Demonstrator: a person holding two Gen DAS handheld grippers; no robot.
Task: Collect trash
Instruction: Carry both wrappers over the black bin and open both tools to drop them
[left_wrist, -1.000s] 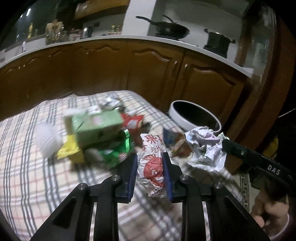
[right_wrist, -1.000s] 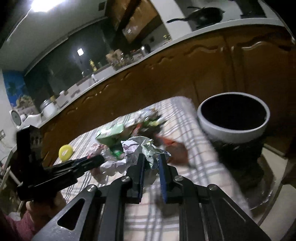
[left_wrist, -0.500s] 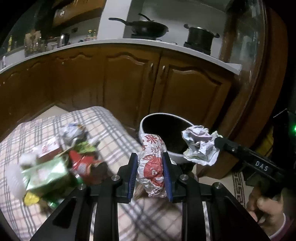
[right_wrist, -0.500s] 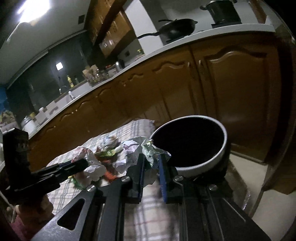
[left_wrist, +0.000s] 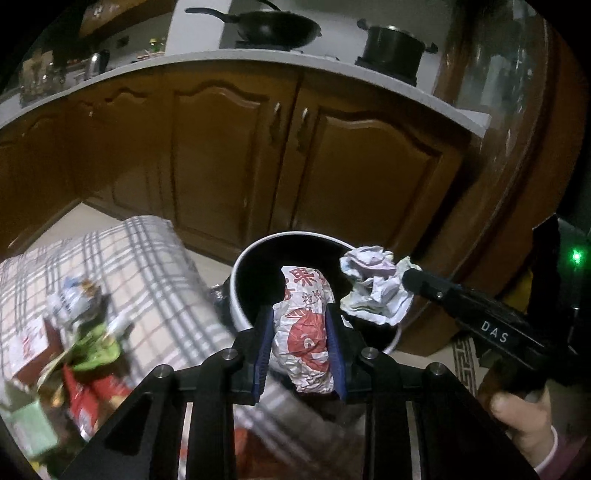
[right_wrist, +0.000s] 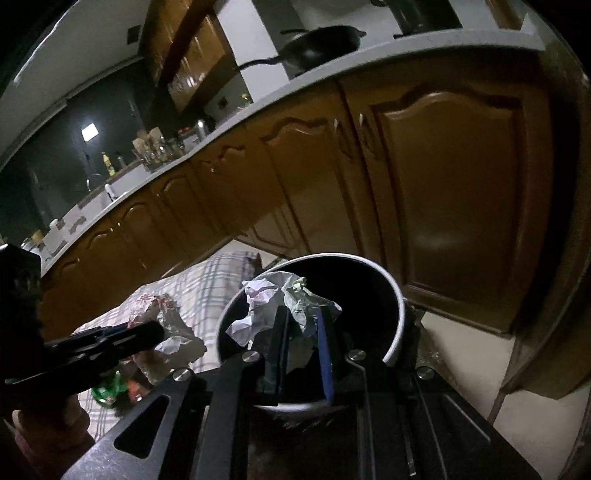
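Observation:
My left gripper is shut on a crumpled red-and-white food wrapper and holds it over the near rim of a white-rimmed dark trash bin. My right gripper is shut on a crumpled white paper ball and holds it over the same bin. In the left wrist view the paper ball and the right gripper hang over the bin's right rim. In the right wrist view the left gripper with its wrapper sits left of the bin.
A table with a plaid cloth stands left of the bin, with several pieces of trash on it: green, red and white wrappers and a carton. Brown kitchen cabinets stand close behind. A patterned mat lies on the floor at right.
Both grippers have carried their trash from above the table rightward to above the bin. The trash pile has slid to the left of the left wrist view.

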